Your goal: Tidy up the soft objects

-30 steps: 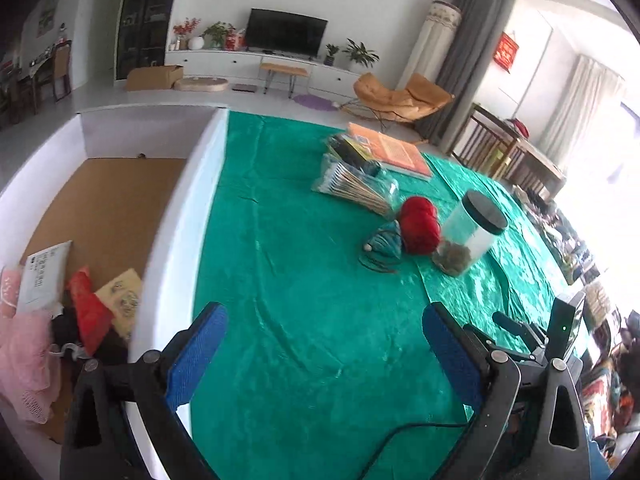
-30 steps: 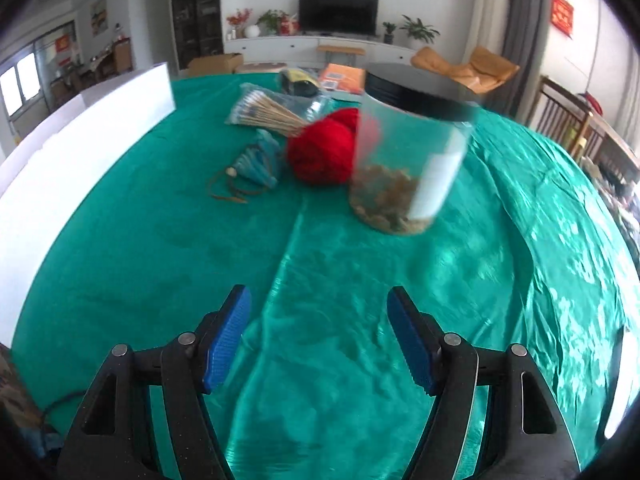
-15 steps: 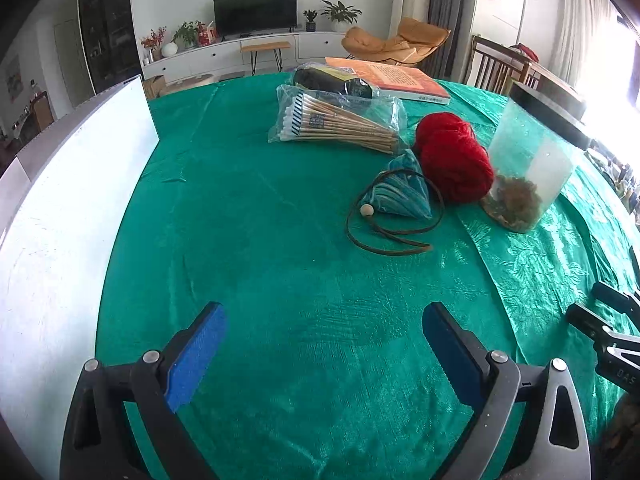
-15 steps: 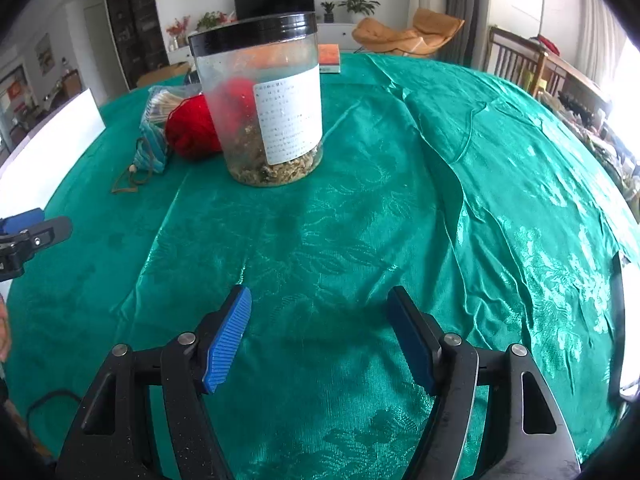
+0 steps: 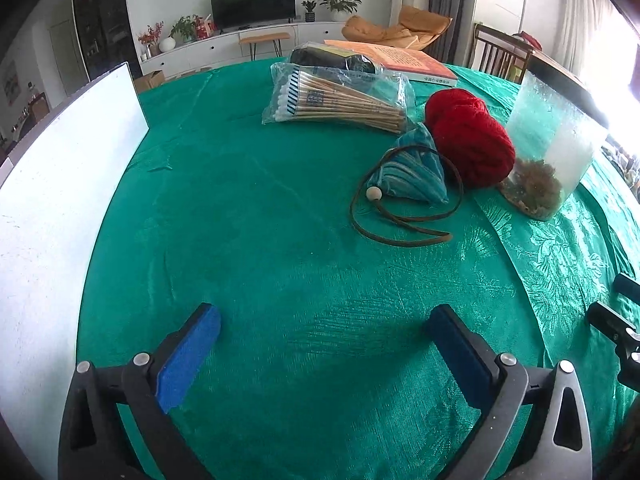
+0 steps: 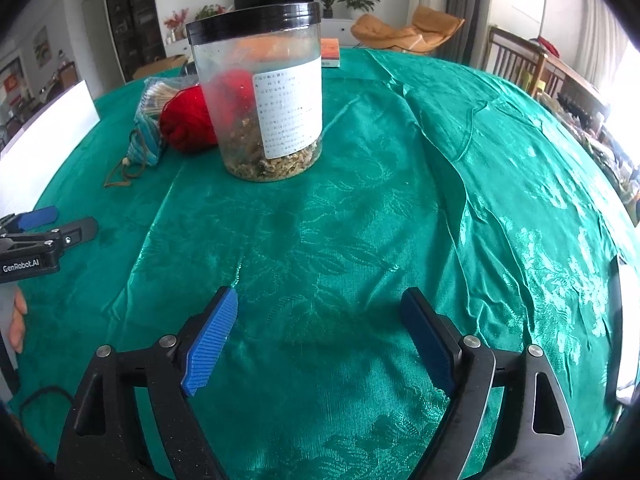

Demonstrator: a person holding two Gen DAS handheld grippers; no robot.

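Red yarn ball (image 5: 470,138) beside lidded jar (image 6: 262,92) holding dried bits, left tongs (image 5: 324,344) and right tongs (image 6: 320,334) spread, empty

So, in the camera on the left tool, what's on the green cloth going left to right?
White board → bag of cotton swabs → striped blue pouch → red yarn ball → clear jar.

Left gripper (image 5: 320,350): black frame, blue pads, silver screws, "GenRobot.AI" marking; right gripper (image 6: 318,336): same; bare-skinned hand (image 6: 18,320).
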